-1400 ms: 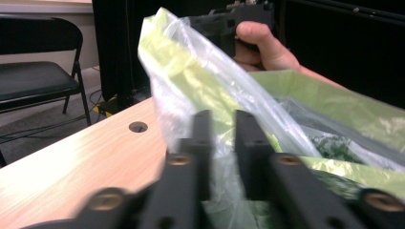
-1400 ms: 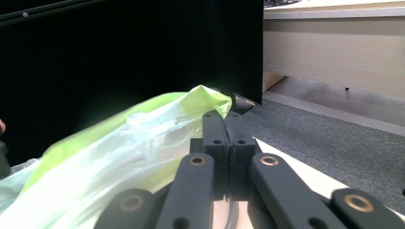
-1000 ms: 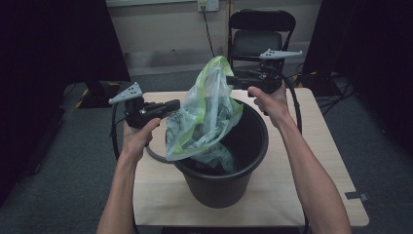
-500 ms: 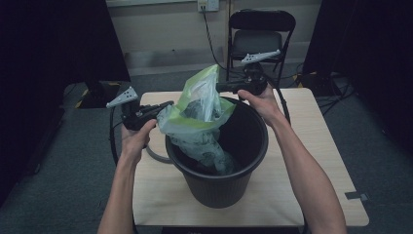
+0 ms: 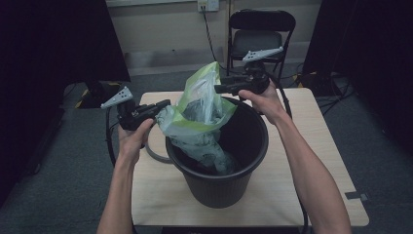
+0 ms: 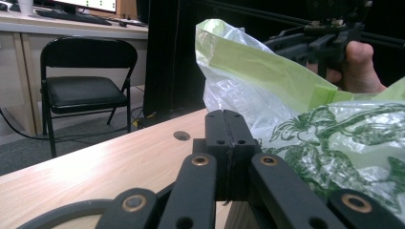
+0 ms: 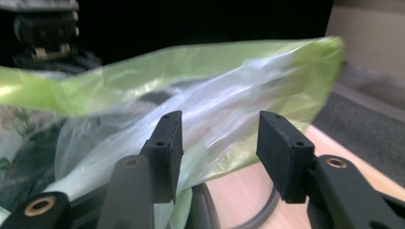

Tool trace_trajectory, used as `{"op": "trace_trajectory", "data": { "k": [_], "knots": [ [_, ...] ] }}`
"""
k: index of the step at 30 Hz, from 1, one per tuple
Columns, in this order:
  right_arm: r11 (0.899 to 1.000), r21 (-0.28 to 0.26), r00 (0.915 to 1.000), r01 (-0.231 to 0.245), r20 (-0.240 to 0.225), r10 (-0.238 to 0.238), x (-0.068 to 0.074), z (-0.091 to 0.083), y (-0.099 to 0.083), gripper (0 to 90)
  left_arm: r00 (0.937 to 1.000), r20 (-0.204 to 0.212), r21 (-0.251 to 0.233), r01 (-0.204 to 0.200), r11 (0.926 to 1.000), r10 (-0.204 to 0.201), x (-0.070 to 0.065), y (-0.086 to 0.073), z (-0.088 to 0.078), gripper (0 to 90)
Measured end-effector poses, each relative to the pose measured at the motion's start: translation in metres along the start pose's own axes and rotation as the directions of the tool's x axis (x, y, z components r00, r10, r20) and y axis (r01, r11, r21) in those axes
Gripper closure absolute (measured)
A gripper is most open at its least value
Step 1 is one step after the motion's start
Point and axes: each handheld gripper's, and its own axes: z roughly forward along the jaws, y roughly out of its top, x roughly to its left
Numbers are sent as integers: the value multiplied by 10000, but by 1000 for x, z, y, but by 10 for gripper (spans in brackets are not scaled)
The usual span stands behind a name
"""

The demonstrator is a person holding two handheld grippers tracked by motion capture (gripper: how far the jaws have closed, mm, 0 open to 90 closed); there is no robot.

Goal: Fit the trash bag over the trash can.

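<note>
Your desk (image 5: pixel 311 195) carries one large thing, a black bucket (image 5: pixel 219 185) standing upright near its middle, with a dark ring (image 5: pixel 155 155) lying flat on the wood at the bucket's nine o'clock. A black folding chair (image 5: pixel 260 34) stands beyond the desk at twelve o'clock.

The bag (image 5: pixel 202 114), clear plastic with a green band at its mouth and a dark green leaf print, hangs half inside the bucket. Its lower part trails down the inner wall, and its mouth rises above the rim toward eleven o'clock. By the look of it you are lining the bucket, and the mouth is held high so that it can be spread and folded over the rim.

Your left gripper (image 5: pixel 163 108) sits at the bucket's nine o'clock. Its jaws are pressed together, and they appear to pinch the bag's edge there, which keeps that side from sliding in. The film between them is too thin to make out in the left gripper view.

Your right gripper (image 5: pixel 219 88) is at twelve o'clock. Its jaws have just been opening and stand spread, with the green band (image 7: pixel 191 71) beyond them and not pinched.

No brand, label or writing can be read on the bag or the bucket.
</note>
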Motion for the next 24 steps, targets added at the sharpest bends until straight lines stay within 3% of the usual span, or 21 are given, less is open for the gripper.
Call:
{"op": "trace_trajectory", "data": {
  "k": [6,7,10,11,17,21,24],
  "knots": [
    [9964,840,9999,122,-116,-113,-3,10,2,604,10000,43,-229,69,9997,-68,3,7,3,900],
    [9956,930,9999,114,-123,-103,-4,11,2,718,10000,59,-268,78,9996,-77,2,9,4,900],
    [9950,988,9993,172,-348,-138,-4,12,1,795,10000,44,-283,4,9996,-3,1,9,2,900],
    [9941,1039,9990,306,-344,-271,-3,12,1,900,10000,68,-322,32,9995,-30,1,9,1,900],
    [9975,665,9997,258,3,-259,-3,6,2,900,9999,28,-397,-97,9992,98,-2,7,-8,900],
    [10000,-9,9967,51,813,-50,-10,-11,1,900,9998,37,-521,-180,9985,182,-6,4,-15,900],
    [9998,-178,9948,-44,1018,62,-14,-18,0,900,9997,6,-533,-241,9983,242,-8,0,-17,900]
  ]
}}
